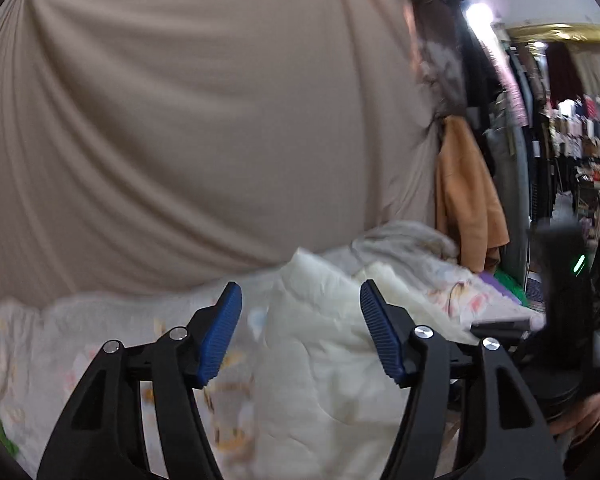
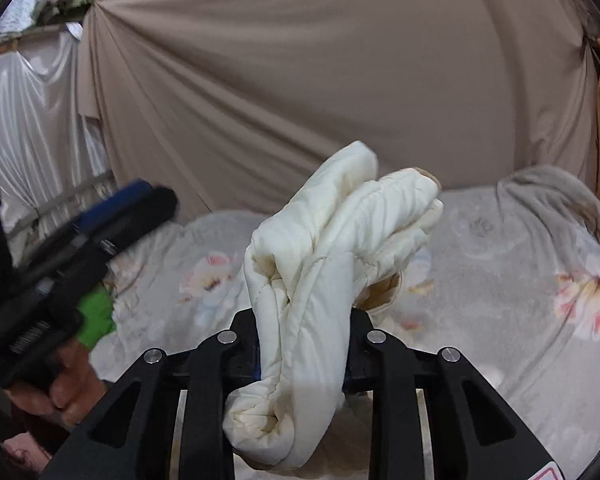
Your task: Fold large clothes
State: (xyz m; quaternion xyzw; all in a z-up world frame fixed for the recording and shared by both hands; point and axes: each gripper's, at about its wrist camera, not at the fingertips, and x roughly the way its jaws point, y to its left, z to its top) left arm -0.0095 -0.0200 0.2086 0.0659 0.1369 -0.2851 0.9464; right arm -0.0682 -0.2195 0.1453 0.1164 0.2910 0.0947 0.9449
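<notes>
A cream quilted garment (image 2: 320, 272) is bunched and clamped between the fingers of my right gripper (image 2: 302, 354), which is shut on it and holds it above the bed. In the left wrist view the same cream garment (image 1: 324, 344) lies ahead and below my left gripper (image 1: 300, 320), whose blue pads (image 1: 220, 336) stand wide apart with nothing between them. The left gripper also shows blurred at the left of the right wrist view (image 2: 100, 232), beside the garment and apart from it.
A floral bedsheet (image 2: 500, 280) covers the bed. A beige curtain (image 1: 180, 120) hangs behind it. An orange garment (image 1: 464, 192) hangs at the right, with racks of clothes (image 1: 572, 132) beyond. A grey blanket (image 2: 552, 192) lies bunched at the bed's far right.
</notes>
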